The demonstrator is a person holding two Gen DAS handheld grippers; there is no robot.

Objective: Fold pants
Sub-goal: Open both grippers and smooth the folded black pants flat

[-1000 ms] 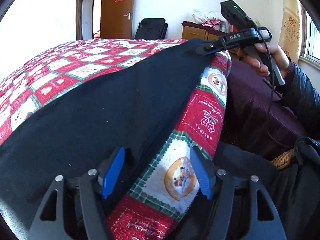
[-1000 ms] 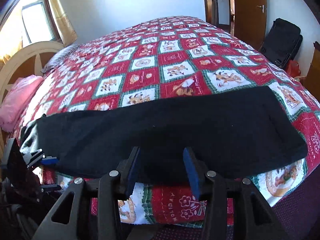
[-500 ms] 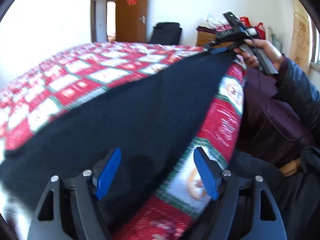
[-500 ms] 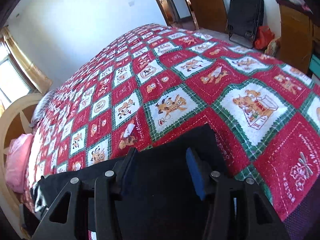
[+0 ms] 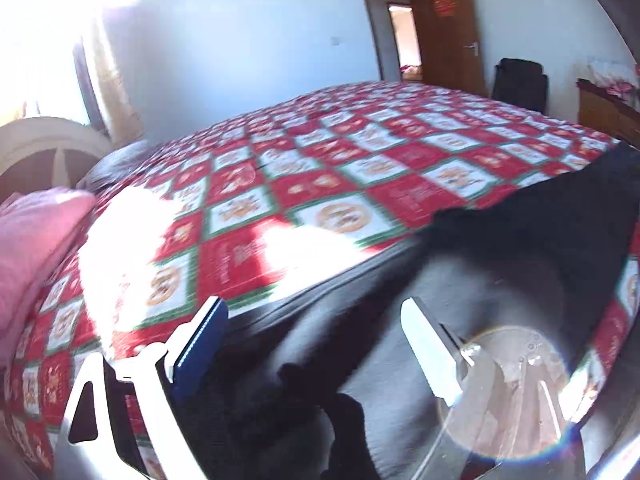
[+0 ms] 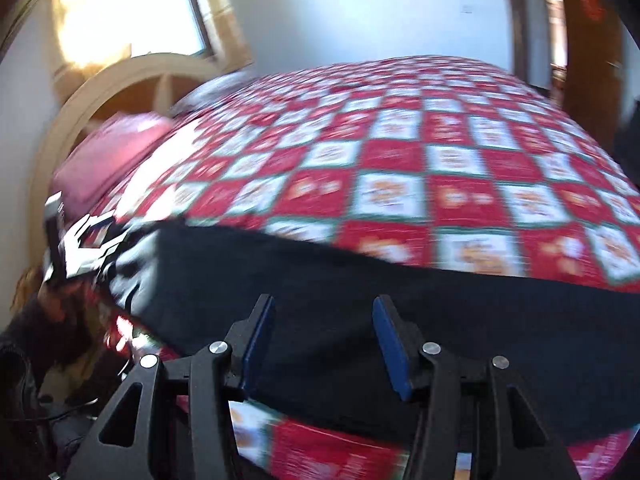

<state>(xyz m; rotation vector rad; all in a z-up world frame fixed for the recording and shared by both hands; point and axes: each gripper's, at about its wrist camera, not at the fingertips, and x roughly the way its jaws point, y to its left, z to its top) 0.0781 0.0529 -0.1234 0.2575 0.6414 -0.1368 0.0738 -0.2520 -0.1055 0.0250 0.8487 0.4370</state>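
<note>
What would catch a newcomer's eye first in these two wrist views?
The red, white and green patchwork quilt fills both views. Black pants lie stretched along its near edge, just beyond the open right gripper. Sun glare washes over the left gripper, also open over the dark cloth.

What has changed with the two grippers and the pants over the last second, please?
The right gripper went to the far corner of the pants, then came back over their near edge. The left gripper turned from looking along the pants to facing across the quilt. Nothing was gripped: both remain open, and the pants still lie on the quilt.
</note>
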